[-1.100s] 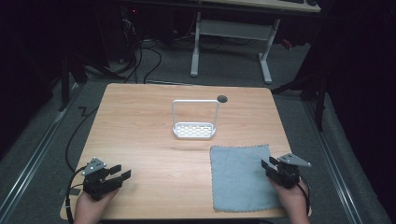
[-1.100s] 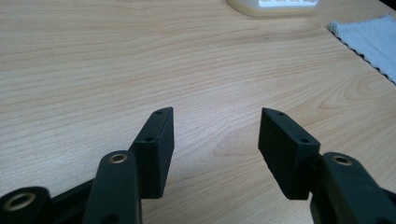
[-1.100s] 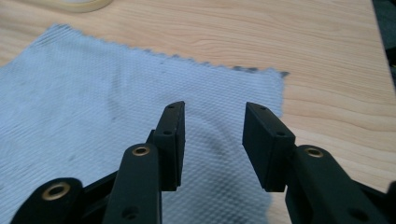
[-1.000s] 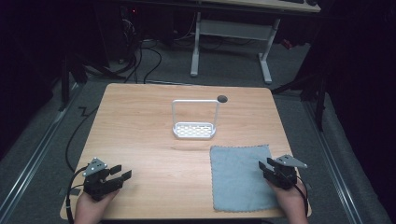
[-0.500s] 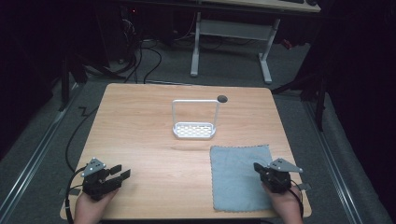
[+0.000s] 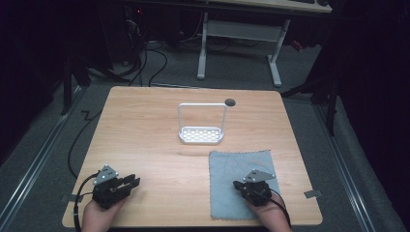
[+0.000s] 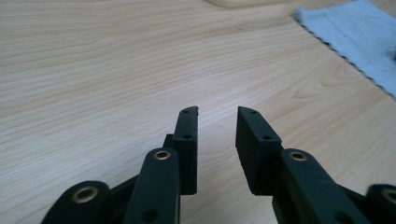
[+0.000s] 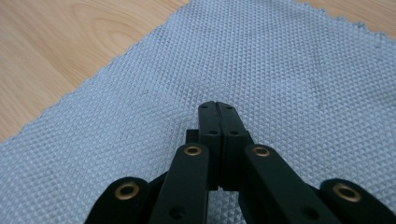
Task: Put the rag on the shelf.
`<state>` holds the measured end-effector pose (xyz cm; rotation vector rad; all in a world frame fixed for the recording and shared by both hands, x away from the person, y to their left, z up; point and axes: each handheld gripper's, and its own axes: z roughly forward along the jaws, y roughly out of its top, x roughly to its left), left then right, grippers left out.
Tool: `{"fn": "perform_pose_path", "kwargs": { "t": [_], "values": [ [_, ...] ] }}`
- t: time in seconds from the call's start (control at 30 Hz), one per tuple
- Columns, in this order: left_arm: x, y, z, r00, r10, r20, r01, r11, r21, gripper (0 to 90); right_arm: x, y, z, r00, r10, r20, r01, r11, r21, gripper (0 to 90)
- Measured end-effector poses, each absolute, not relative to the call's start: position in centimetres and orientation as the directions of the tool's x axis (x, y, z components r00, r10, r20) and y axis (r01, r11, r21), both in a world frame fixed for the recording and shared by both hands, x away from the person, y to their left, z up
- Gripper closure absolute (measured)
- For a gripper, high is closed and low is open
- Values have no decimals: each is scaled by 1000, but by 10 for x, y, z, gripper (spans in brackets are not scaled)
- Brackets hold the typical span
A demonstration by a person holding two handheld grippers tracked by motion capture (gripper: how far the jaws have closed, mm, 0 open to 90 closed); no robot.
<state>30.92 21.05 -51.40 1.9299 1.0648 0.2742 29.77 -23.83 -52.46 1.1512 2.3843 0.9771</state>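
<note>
Desk: a light wooden desk [image 6: 145, 130] carries all the things. A small dark round hole [image 6: 230, 102] sits near its far edge.

Cloth: a grey-blue cloth [image 6: 227, 169] lies flat near the front right corner of the desk. Its bumpy weave shows up close in the right gripper view [image 8: 289, 70]. One corner of it also shows at the top right of the left gripper view [image 7: 359, 28].

Rack: a small white wire rack [image 6: 201, 134] stands upright in the middle of the desk, toward the far edge. It is just beyond the cloth and does not touch it.

Right gripper: the right gripper [image 6: 237, 184] is over the front part of the cloth. Its two black jaws are pressed tight together, with nothing seen between them [image 8: 218, 108]. I cannot tell if the tips touch the cloth.

Left gripper: the left gripper [image 6: 134, 181] is near the front left corner of the desk, well apart from the cloth. Its jaws have just been closing, but a gap is there and nothing is in it [image 7: 217, 112]. Bare wood lies under it.

Hands: a hand [image 6: 96, 217] holds the left gripper at the front edge. Another hand [image 6: 268, 218] holds the right gripper.
</note>
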Motion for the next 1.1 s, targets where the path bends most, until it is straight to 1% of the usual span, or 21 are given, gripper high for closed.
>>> {"fn": "perform_pose_path", "kwargs": {
  "t": [0.03,0.07,0.13,0.17,0.2,0.27,0.37,0.4,0.43,0.47,0.5,0.53,0.57,0.6,0.63,0.67,0.7,0.77,0.93,0.97,1.1],
  "values": [
    [309,210,-514,607,767,-209,570,-236,787,710,298,-238,-525,-625,781,10,563,442,698,900],
    [309,196,-513,637,742,-210,563,-262,784,712,299,-226,-525,-648,762,13,549,455,701,900],
    [309,179,-511,669,712,-211,555,-291,779,713,300,-215,-526,-669,743,18,534,464,707,900],
    [309,179,-511,669,712,-211,555,-291,779,715,300,-211,-526,-681,732,23,527,469,709,900],
    [310,161,-511,702,682,-205,543,-326,774,716,299,-209,-526,-689,724,17,521,479,707,900],
    [311,145,-512,725,661,-193,532,-360,767,722,297,-211,-522,-685,728,-11,498,480,722,900],
    [316,112,-512,762,618,-195,514,-392,763,731,296,-230,-514,-643,766,-2,503,425,752,898],
    [318,104,-511,769,608,-197,509,-396,764,747,295,-237,-513,-624,781,-3,508,408,759,892],
    [318,104,-511,769,608,-197,509,-396,764,763,295,-237,-513,-624,781,-3,508,408,759,892],
    [323,80,-511,786,591,-182,493,-421,761,787,295,-252,-511,-595,804,-17,508,392,767,882],
    [326,68,-512,787,591,-176,492,-430,757,812,294,-257,-510,-582,813,-22,509,386,770,877],
    [326,68,-512,787,591,-176,492,-430,757,833,294,-263,-509,-564,825,-27,512,376,773,877],
    [333,47,-514,793,582,-181,494,-439,751,847,294,-270,-508,-550,835,-31,512,366,777,877],
    [336,38,-515,795,580,-180,494,-445,747,855,295,-275,-508,-535,844,-27,517,353,779,877],
    [336,38,-515,795,580,-180,494,-445,747,858,295,-280,-508,-522,853,-29,520,344,782,877],
    [341,20,-519,802,568,-186,497,-462,735,859,296,-285,-508,-507,861,-27,524,333,784,878],
    [343,14,-522,803,564,-190,502,-471,725,859,297,-289,-508,-499,866,-28,525,328,785,877],
    [345,8,-526,806,563,-185,509,-498,702,860,298,-294,-509,-482,876,-17,537,310,785,877],
    [342,17,-528,804,563,-189,508,-486,711,892,299,-301,-509,-463,886,-3,546,289,786,877],
    [340,30,-528,802,568,-183,508,-489,709,893,299,-300,-509,-465,885,-2,547,289,785,878],
    [335,60,-526,792,588,-168,516,-495,699,892,299,-297,-511,-478,878,-4,544,299,784,879]
  ]
}}
